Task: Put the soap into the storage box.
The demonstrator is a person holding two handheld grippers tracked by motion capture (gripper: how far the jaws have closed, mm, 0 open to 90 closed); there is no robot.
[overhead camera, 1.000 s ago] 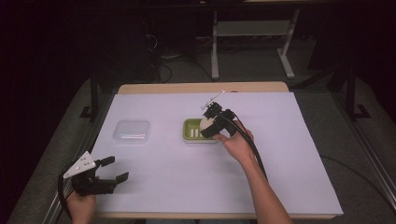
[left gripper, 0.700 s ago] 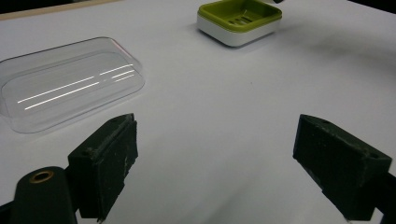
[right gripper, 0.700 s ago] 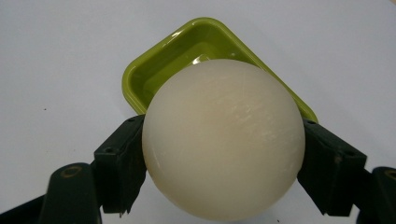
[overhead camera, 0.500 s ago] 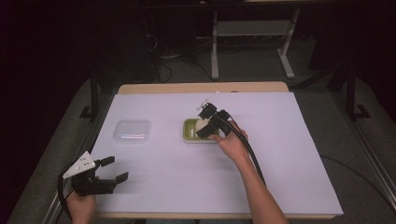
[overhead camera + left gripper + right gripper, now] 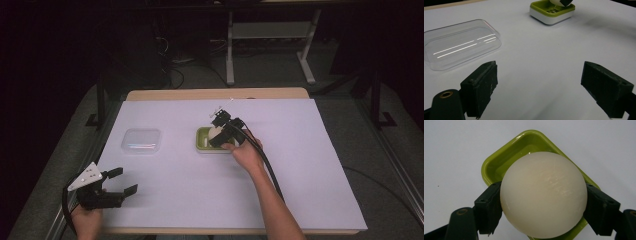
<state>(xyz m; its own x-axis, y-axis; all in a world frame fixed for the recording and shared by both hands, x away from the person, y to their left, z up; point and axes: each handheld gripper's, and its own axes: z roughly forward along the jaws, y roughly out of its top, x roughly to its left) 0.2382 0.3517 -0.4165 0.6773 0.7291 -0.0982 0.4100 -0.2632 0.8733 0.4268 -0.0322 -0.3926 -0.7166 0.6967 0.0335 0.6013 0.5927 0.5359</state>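
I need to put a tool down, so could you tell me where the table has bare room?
The table is bare right of the green tray, and between the clear lid and the left gripper. It is crowded at the tray, where the right gripper holds a white ball.

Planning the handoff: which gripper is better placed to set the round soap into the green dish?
Right. The right gripper already clamps the round soap directly over the green dish.
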